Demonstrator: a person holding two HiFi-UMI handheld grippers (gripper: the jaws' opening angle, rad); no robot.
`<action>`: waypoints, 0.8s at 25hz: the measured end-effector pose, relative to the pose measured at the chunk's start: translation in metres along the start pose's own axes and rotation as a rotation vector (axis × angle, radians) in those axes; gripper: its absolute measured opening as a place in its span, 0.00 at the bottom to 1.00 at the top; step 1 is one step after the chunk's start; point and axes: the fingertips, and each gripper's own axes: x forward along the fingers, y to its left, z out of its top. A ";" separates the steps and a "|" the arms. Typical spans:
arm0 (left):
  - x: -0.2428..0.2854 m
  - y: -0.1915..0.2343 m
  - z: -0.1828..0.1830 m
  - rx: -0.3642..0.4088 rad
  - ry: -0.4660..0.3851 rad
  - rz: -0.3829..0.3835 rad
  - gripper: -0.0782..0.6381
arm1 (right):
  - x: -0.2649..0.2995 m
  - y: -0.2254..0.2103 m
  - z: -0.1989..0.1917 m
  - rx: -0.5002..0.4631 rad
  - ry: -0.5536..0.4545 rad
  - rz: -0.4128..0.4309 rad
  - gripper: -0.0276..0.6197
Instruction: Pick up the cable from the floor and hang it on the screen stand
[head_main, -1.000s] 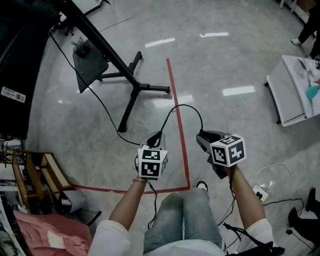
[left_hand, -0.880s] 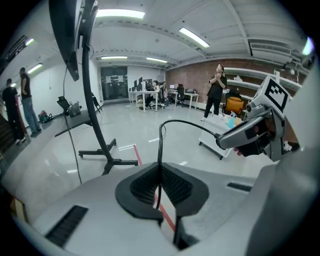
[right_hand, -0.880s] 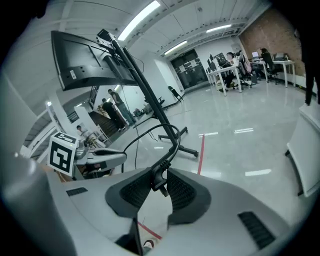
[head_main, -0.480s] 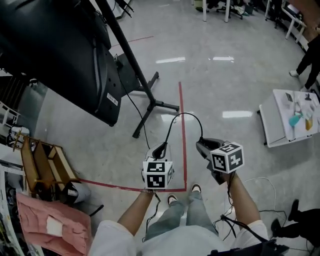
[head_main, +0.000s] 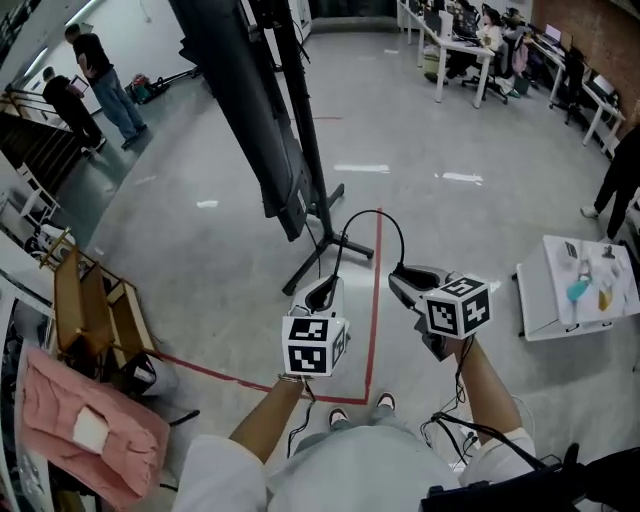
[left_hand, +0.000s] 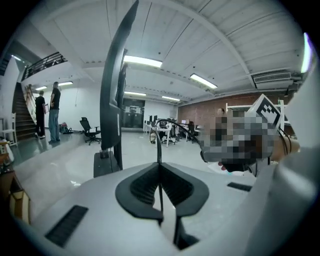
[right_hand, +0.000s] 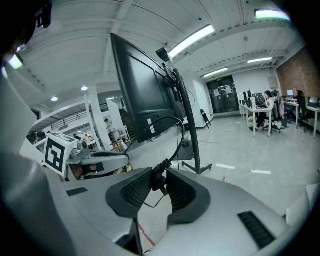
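Floor (head_main: 200, 250): screen stand (head_main: 310, 150) beyond held cable (head_main: 372, 212), wooden rack (head_main: 85, 310) left.

Black cable (head_main: 375, 212) arched in mid-air, screen stand (head_main: 311, 150) upright just beyond

open-plan office crossed with a lab hall. polished grey floor (head_main: 200, 250) with a red tape line (head_main: 374, 300) marking a zone. tall screen stand (head_main: 297, 110) on a legged base. far end: rows of benches (head_main: 460, 45) with people seated at monitors, brick wall (head_main: 605, 30) behind. staircase (head_main: 40, 150) with railing on the left, two people (head_main: 98, 65) standing by it. strip lights (left_hand: 142, 61) on a white ribbed ceiling, office chair (left_hand: 89, 130).
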 end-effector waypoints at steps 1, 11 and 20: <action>-0.007 0.003 0.013 0.005 -0.025 0.008 0.13 | -0.001 0.009 0.011 -0.019 -0.012 0.007 0.20; -0.071 0.050 0.154 0.045 -0.247 0.125 0.13 | -0.004 0.081 0.152 -0.211 -0.175 0.065 0.20; -0.130 0.077 0.260 0.090 -0.422 0.226 0.13 | -0.027 0.140 0.269 -0.343 -0.338 0.114 0.20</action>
